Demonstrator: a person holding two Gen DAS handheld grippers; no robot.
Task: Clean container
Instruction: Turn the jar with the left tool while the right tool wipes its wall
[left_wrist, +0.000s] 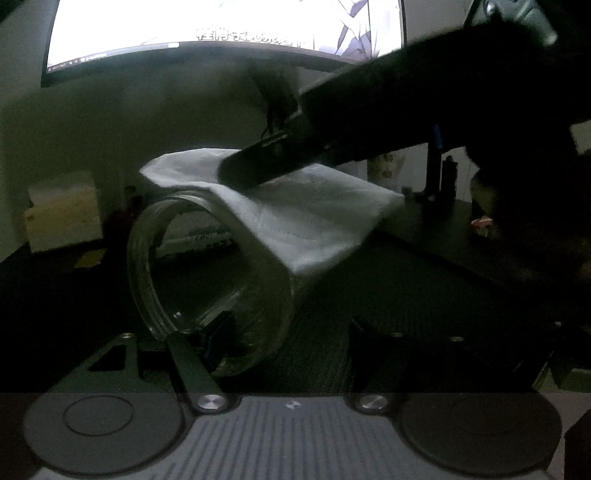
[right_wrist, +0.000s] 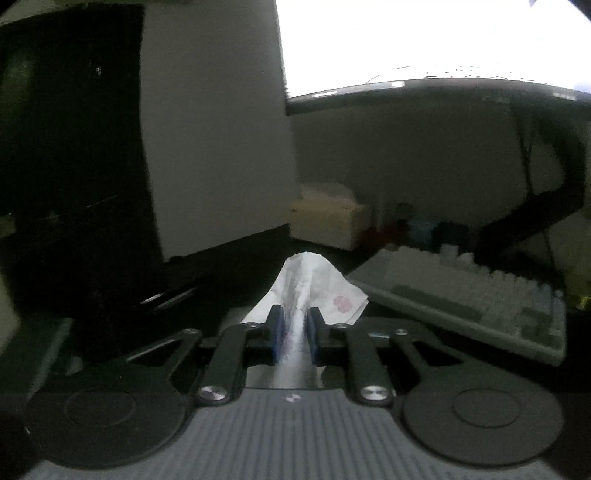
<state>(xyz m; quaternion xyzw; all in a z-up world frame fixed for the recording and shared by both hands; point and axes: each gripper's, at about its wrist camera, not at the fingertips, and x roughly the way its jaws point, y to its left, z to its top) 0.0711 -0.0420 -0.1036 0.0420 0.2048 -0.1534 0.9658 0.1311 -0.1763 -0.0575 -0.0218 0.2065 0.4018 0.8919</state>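
Observation:
A clear glass jar lies on its side on the dark desk, its mouth turned to the left. My left gripper stands open around its near end. The left finger shows through the glass, and the right finger stands apart from the jar's wall. A white tissue is draped over the top of the jar. My right gripper comes in from the upper right and rests on it. In the right wrist view my right gripper is shut on the bunched tissue, which has a small pink print.
A lit monitor on a dark stand fills the back. A pale keyboard lies to the right of the tissue, and a beige box sits by the wall. A dark tower stands at the left.

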